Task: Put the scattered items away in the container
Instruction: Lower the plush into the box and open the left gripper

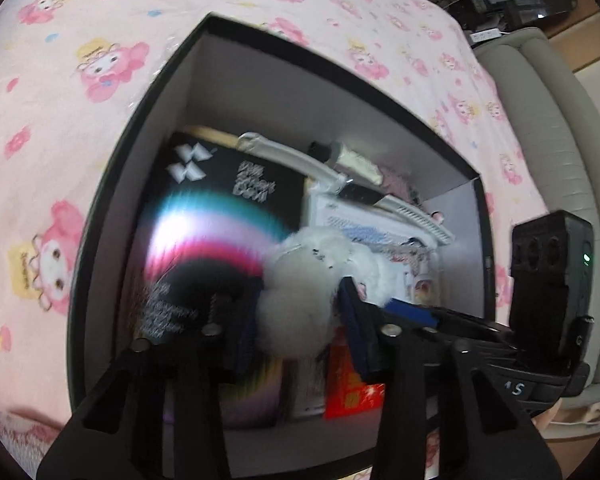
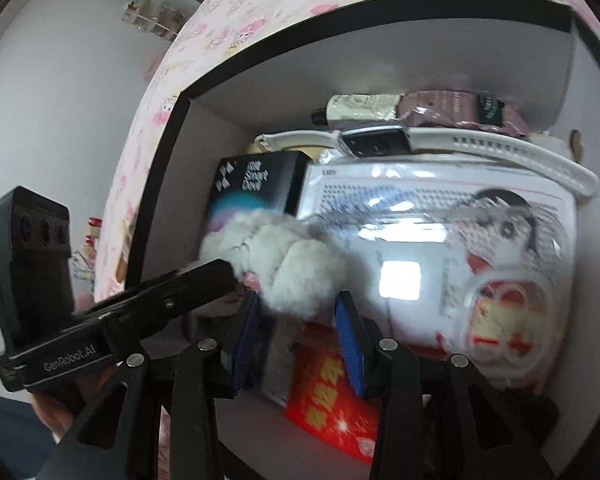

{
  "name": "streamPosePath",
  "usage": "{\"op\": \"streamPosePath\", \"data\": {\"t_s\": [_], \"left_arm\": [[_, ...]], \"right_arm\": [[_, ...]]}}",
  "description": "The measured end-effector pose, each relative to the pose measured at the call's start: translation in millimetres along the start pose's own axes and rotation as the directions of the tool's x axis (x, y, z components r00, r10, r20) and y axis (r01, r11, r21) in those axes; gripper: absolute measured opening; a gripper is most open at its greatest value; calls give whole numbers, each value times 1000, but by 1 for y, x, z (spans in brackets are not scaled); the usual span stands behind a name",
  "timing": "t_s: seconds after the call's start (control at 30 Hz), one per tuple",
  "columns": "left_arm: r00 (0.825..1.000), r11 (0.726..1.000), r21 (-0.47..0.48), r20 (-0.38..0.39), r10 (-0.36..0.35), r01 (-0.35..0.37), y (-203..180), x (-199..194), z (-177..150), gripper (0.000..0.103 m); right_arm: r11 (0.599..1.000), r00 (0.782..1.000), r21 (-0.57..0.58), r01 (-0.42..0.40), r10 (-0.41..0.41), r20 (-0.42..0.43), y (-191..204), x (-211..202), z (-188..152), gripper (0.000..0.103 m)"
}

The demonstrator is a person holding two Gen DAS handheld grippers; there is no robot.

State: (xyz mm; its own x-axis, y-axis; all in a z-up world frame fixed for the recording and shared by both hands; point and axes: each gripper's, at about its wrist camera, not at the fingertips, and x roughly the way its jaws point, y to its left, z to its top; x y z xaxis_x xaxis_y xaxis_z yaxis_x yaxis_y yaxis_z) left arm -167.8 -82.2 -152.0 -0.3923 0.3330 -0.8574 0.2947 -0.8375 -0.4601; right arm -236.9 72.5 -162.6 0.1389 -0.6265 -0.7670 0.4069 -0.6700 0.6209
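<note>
A black-rimmed box with white inner walls (image 1: 140,128) sits open on a bed covered in a pink cartoon-print sheet (image 1: 100,60), and both claws hang over its near part, pointing down into it. A fluffy white plush toy (image 1: 296,300) is held above the box contents, not yet resting on them. The left claw (image 1: 298,320) is clenched on it: the fur bulges between its two blue pads (image 1: 244,332). The right claw (image 2: 296,320) grips the same toy, its pads pressed into the lower fur, though the blur softens the edges. In the left wrist view the right claw's body comes in from the right, its finger reaching the toy's right side; in the right wrist view the left claw's finger touches the toy's left side. Already inside the box, a black carton with white lettering (image 2: 256,184) lies at the left, a clear blister pack (image 2: 460,260) at the right, and a red packet with gold print (image 2: 332,392) nearest. A white-strapped watch (image 2: 380,140) lies across the far edge of the blister pack, with a pale tube (image 2: 360,106) and a pink pouch (image 2: 460,110) against the far wall.
</note>
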Motion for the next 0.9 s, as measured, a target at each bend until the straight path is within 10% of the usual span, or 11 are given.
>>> {"op": "streamPosePath", "data": {"t_s": [0.27,0.47,0.67,0.8,0.9], "left_arm": [[992,996,90,126,-15,3,-12,-5,48,27],[996,993,89,49,77,-81,-1,11,73,40],[950,979,116,285,128,-167,-21,-32,38,48],[993,979,189,109,54,-74,-31,0,29,44],[994,968,223,41,106,-112,-36,25,28,35]], "right_arm": [[1000,996,6,19,-20,90,10,-16,33,34],[997,991,70,24,-33,127,-6,-19,32,34],[991,979,91,96,-111,174,-6,-18,35,34],[990,972,92,107,-124,198,-7,-26,33,34],[984,966,90,151,-166,196,-9,-25,33,35]]}}
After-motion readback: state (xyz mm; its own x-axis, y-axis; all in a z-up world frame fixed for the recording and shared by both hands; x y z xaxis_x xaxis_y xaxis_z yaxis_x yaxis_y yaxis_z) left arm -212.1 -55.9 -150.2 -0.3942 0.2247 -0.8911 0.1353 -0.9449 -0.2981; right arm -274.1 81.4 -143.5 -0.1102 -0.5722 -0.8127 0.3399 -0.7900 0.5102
